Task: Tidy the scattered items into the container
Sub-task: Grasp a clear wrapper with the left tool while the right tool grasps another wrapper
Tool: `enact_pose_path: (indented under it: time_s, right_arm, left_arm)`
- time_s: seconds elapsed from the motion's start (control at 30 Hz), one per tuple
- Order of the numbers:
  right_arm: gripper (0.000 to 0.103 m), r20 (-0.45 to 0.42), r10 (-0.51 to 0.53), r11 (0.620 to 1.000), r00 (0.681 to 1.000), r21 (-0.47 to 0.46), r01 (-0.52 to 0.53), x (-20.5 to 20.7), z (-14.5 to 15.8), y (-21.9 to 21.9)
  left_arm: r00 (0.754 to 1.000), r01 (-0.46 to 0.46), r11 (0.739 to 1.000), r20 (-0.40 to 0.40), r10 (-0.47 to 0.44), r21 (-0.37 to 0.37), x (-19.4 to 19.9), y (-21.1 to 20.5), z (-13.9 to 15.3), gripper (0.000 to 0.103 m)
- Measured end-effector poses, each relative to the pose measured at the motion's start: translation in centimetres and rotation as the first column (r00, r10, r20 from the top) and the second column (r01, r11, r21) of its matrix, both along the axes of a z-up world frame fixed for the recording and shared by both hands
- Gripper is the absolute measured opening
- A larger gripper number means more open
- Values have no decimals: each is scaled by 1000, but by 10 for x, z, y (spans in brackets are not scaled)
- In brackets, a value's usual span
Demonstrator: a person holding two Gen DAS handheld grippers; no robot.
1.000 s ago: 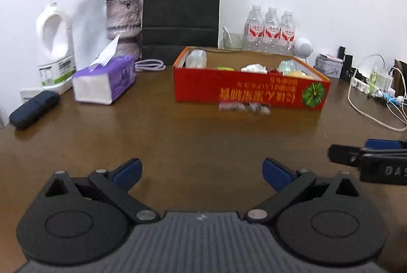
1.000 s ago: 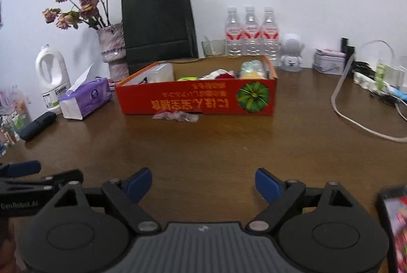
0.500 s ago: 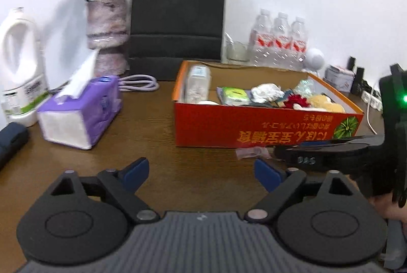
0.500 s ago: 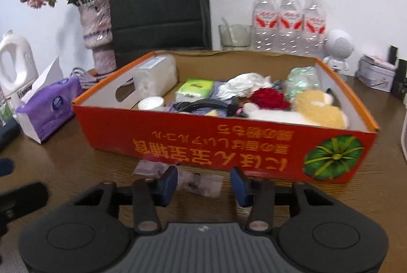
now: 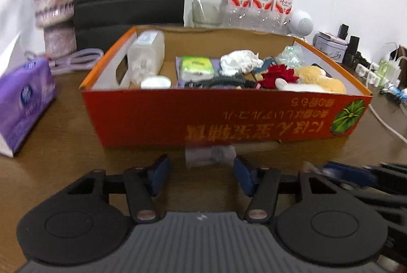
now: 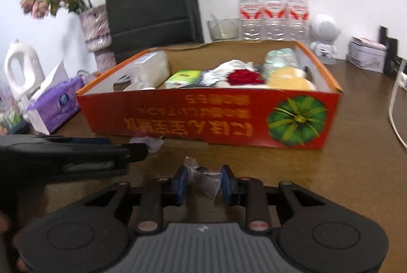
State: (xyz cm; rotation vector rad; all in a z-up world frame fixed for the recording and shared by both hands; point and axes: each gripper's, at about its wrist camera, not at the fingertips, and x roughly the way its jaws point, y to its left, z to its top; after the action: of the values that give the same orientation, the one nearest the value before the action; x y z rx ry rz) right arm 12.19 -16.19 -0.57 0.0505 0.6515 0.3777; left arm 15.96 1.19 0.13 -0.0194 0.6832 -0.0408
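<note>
left hand-held gripper open near clear wrapper, red box behind

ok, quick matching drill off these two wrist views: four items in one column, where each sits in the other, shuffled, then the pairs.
Items
1. tissue pack
2. red flower
3. clear wrapper
4. water bottles

Places
A. between the right claw's fingers
B. inside the orange box
C. by the back wall, behind the box
D. on the table, left of the box

Pairs: 1-D, 2-B, 3-A, 4-C
</note>
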Motion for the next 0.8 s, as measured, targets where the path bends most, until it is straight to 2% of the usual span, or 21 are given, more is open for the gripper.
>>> enact_pose_path:
  time_s: [0.1, 0.17, 0.2, 0.23, 0.27, 0.47, 0.57, 0.67, 0.8]
  right_arm:
    - [27, 12, 10, 1000, 1000, 26, -11, -4, -1, -8]
    - [27, 1, 22, 999, 1000, 33, -22, -3, -2, -7]
    - [27, -1, 28, 999, 1000, 30, -28, -3, -2, -6]
    - [27, 2, 33, 999, 999, 29, -33, -4, -1, -5]
    - [27, 7, 35, 999, 999, 28, -35, -4, -1, -5]
    - [27, 24, 15, 999, 1000, 27, -16, -7, 1, -5]
    - [27, 58, 5, 1000, 998, 0, -5, -18, 7, -4]
    - [27, 92, 18, 1000, 996, 4, -18, -40, 17, -6]
    - [27, 133, 33, 999, 991, 12, -35, -78, 31, -5]
  left_arm:
    - [1000, -5, 1000, 3, 5, 5, 2, -5, -1, 49]
    - [1000, -14, 999, 7, 13, 39, 4, -11, -1, 29]
    - [1000, -9, 999, 9, 9, 37, 3, -12, -1, 25]
    - [1000, -13, 999, 9, 13, 30, 2, -14, -1, 15]
    - [1000, -21, 999, 13, 20, 33, 1, -15, -1, 10]
    - [999, -28, 998, 42, 25, 60, -14, -21, -1, 7]
    - [996, -48, 997, 75, 44, 58, -37, -20, 7, 7]
    - [986, -62, 997, 156, 54, 48, -73, -20, 24, 7]
    - [956, -80, 996, 285, 63, 47, -128, -25, 47, 7]
